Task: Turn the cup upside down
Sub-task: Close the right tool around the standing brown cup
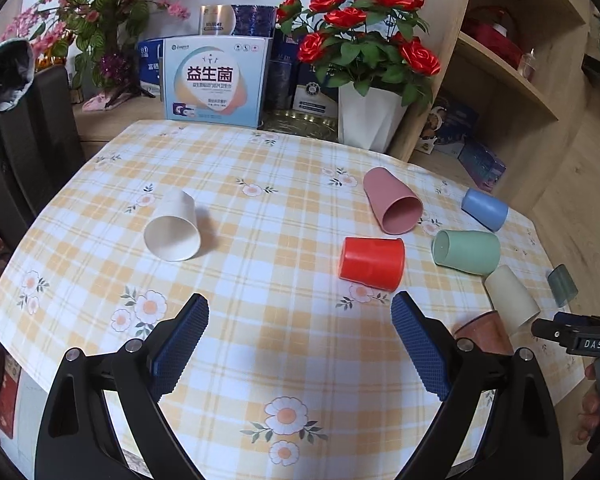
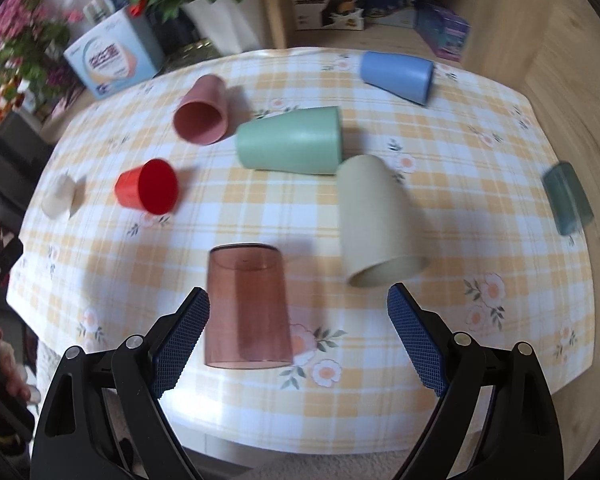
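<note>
Several cups lie on their sides on the checked tablecloth (image 1: 260, 240). In the left wrist view: a white cup (image 1: 174, 227), a red cup (image 1: 372, 263), a pink cup (image 1: 392, 206), a green cup (image 1: 466, 251), a blue cup (image 1: 485, 209), a cream cup (image 1: 511, 300). My left gripper (image 1: 300, 320) is open and empty, above the cloth near the red cup. My right gripper (image 2: 299, 314) is open and empty; a translucent brown cup (image 2: 246, 308) lies between its fingers, nearer the left one. The cream cup (image 2: 374, 220) and a dark teal cup (image 2: 568, 204) lie beyond.
A white pot of red roses (image 1: 366, 120), a probiotic box (image 1: 214, 80) and other boxes stand behind the table. A wooden shelf unit (image 1: 512, 80) is at the right. A dark chair (image 1: 24, 140) stands at the left. The table's near edge (image 2: 340, 440) is close below the right gripper.
</note>
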Demonstrator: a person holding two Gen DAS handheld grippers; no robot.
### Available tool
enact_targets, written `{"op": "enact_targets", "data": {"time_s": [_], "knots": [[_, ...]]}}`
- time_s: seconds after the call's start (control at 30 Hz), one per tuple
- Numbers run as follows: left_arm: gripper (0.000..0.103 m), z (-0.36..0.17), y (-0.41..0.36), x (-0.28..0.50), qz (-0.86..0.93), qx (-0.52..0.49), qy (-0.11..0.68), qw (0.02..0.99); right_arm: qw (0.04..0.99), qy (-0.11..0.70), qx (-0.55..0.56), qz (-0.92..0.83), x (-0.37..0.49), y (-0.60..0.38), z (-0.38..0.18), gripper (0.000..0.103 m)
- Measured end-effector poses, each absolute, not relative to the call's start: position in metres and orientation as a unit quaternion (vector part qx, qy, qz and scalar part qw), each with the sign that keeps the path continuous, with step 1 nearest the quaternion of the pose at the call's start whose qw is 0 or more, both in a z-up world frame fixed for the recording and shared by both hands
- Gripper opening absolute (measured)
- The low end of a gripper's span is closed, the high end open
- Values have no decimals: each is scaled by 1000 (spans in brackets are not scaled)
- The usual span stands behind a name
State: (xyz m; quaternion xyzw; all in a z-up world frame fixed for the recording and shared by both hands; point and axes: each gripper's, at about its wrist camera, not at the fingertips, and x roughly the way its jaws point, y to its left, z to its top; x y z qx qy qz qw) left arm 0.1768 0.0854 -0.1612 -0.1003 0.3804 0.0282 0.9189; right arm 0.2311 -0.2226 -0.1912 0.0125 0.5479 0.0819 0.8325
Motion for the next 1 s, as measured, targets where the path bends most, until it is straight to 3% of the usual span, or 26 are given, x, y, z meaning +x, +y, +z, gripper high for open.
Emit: {"op": "enact_targets", "data": {"time_s": [1.0], "knots": [[90, -166, 91, 174, 12, -107, 370, 923, 794, 599, -7, 106, 270, -179, -233, 87]]}}
